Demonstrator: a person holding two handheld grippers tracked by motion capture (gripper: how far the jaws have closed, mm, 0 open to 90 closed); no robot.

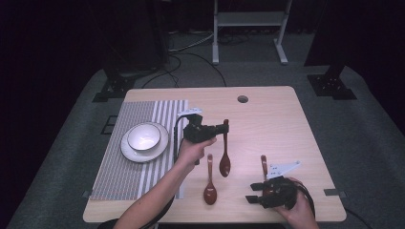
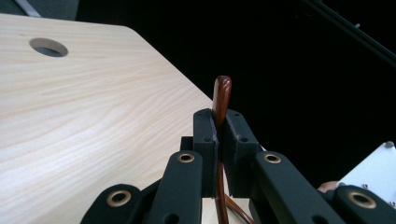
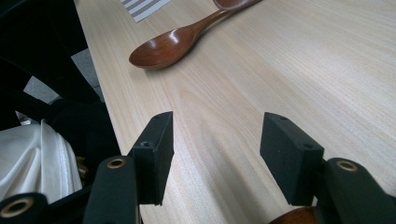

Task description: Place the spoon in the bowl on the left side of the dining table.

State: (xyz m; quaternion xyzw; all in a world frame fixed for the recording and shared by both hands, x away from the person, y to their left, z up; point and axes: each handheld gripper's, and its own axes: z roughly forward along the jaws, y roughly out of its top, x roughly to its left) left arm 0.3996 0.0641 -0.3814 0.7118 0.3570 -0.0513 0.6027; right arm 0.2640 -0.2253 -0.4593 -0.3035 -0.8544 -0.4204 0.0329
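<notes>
**Left has a spoon, right idle**

Left gripper [image 1: 224, 128] is clamped on a spoon [image 1: 225, 160] by its handle tip; bowl hangs below the jaws. Right gripper [image 3: 215, 154] is spread, empty; second spoon [image 3: 173, 44] lies ahead of it. Spoons look wooden, probably: light, stiff, glossy, may slip. Grip mid-handle.

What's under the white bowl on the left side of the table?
The white bowl sits on a white plate, which rests on the striped placemat. The plate's middle is covered by the bowl, so it can't be checked.

Glossy wooden spoons [image 3: 168, 44], matt pale-wood table [image 3: 289, 70].
</notes>
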